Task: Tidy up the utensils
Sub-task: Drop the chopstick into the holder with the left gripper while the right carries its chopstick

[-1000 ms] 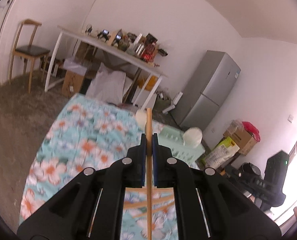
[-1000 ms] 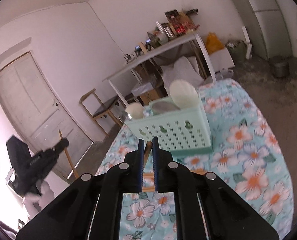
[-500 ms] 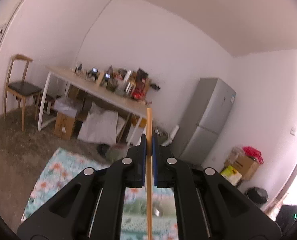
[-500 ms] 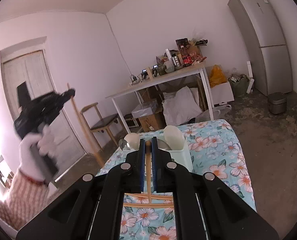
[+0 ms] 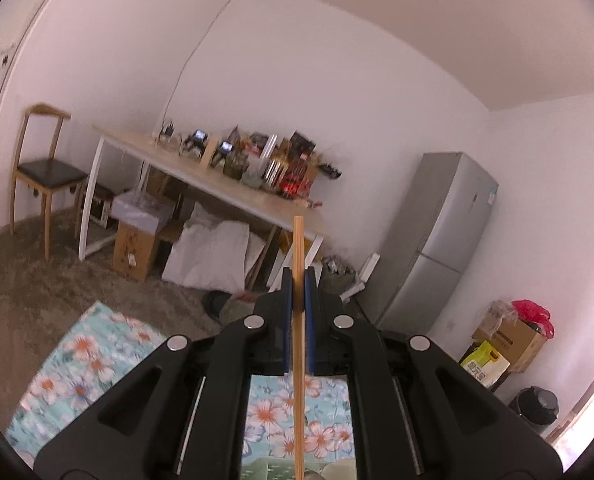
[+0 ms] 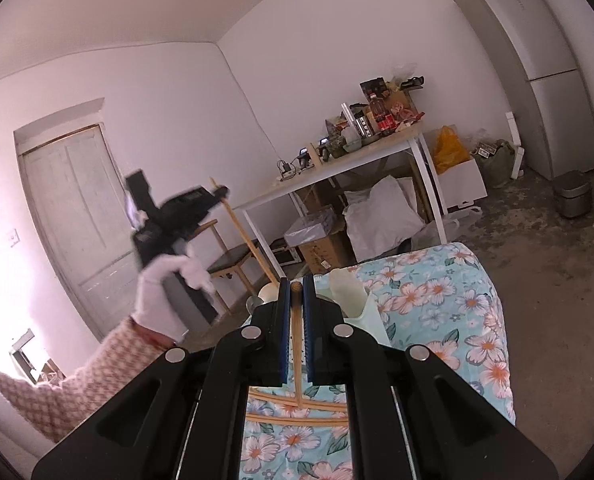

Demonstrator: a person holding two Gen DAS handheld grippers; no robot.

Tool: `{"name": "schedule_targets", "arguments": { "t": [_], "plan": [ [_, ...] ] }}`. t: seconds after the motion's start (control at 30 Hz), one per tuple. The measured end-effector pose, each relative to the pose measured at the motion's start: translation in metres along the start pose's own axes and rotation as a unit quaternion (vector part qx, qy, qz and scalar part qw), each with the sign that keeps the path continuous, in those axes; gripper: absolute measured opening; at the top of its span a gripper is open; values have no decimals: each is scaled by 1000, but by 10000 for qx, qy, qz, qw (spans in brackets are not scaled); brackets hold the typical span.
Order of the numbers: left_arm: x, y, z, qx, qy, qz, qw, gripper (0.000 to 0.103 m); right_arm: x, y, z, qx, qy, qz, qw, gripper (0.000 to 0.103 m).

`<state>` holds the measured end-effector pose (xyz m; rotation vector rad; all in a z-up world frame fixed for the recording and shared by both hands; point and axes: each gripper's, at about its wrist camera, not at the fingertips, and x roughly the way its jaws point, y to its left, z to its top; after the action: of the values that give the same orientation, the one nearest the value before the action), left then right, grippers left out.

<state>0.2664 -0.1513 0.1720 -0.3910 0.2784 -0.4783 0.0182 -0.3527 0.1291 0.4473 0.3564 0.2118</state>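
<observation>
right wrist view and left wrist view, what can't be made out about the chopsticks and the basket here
- Basket: right wrist view, mostly hidden behind the right gripper; its compartments cannot be told.
- Left gripper's chopstick: left wrist view, lower end cut off by the bottom edge.
- Right gripper's chopstick: right wrist view, the pads cover most of it.
- Left gripper: right wrist view, motion-blurred.
- Loose chopsticks on the cloth: ends hidden under the gripper body.

The right hand-held gripper [image 6: 295, 289] pinches a wooden chopstick [image 6: 295, 332]. More chopsticks [image 6: 293, 420] lie on the floral worktop [image 6: 457, 304] below. A white-gloved hand [image 6: 169, 292] holds the left hand-held gripper [image 6: 221, 191] aloft.
</observation>
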Motion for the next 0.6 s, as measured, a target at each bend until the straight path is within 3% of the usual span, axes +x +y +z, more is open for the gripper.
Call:
{"name": "schedule_targets", "arguments": {
  "t": [0.37,0.43,0.6],
  "plan": [
    [20,19,-39,-113,559,114,9983,8,-6,1,4,-65,-27,-50,10000,6],
    [16,22,-39,-117,578,142,9982,29,-8,4,5,-123,-52,-73,9999,6],
    [-9,21,-30,-25,441,162,9989,52,-10,14,15,-296,-99,-37,9995,6]
  ]
}}
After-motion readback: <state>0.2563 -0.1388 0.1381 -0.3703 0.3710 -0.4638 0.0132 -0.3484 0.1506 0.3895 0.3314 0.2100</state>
